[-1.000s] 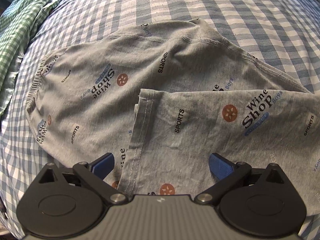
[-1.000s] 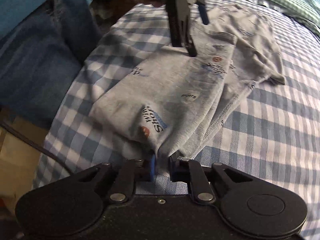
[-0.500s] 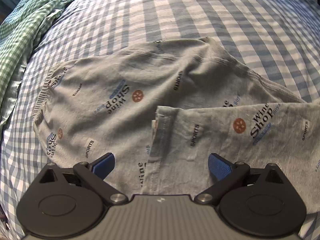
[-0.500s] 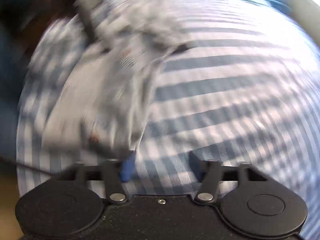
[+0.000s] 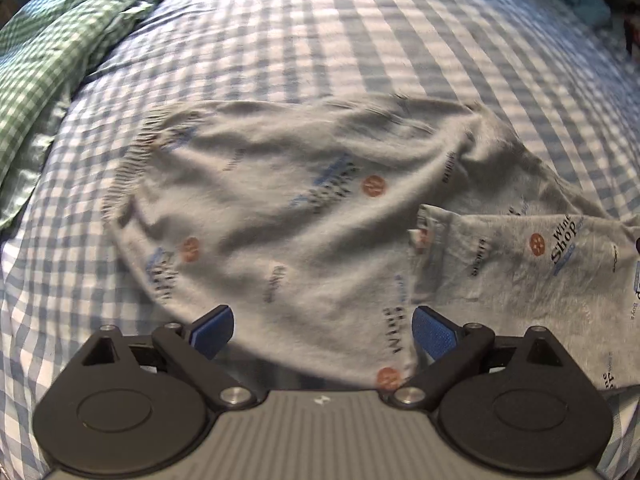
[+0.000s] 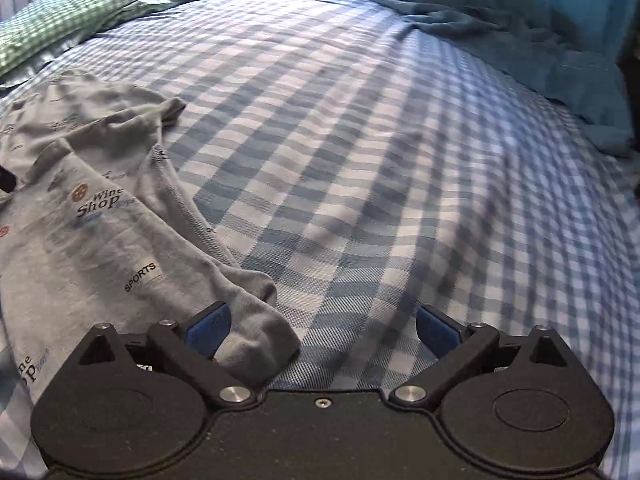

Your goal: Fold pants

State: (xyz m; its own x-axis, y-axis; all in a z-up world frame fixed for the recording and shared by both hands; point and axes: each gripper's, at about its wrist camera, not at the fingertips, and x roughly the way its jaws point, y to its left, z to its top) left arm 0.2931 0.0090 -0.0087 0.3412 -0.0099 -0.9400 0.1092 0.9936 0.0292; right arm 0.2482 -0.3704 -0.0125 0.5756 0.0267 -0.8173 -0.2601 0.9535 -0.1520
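Note:
Grey printed pants [image 5: 300, 216] lie on the blue checked bed sheet [image 5: 360, 40], with one leg part [image 5: 520, 264] folded over from the right. My left gripper [image 5: 322, 322] hovers above the near edge of the pants, its blue pads wide apart and holding nothing. In the right wrist view the pants [image 6: 100, 240] fill the left side. My right gripper [image 6: 322, 324] has its jaws opening. A folded end of the pants [image 6: 256, 332] lies loose by its left pad, and neither pad presses on it.
A green checked pillow [image 5: 48, 52] lies at the far left, also visible as the pillow [image 6: 80, 12] at the top left of the right wrist view. A rumpled blue blanket [image 6: 540, 52] lies at the far right. Bare checked sheet [image 6: 380, 160] spreads right of the pants.
My right gripper has let go of the pants fold, opened wide and rolled to face across the bed. My left gripper has slid left over the pants, staying open.

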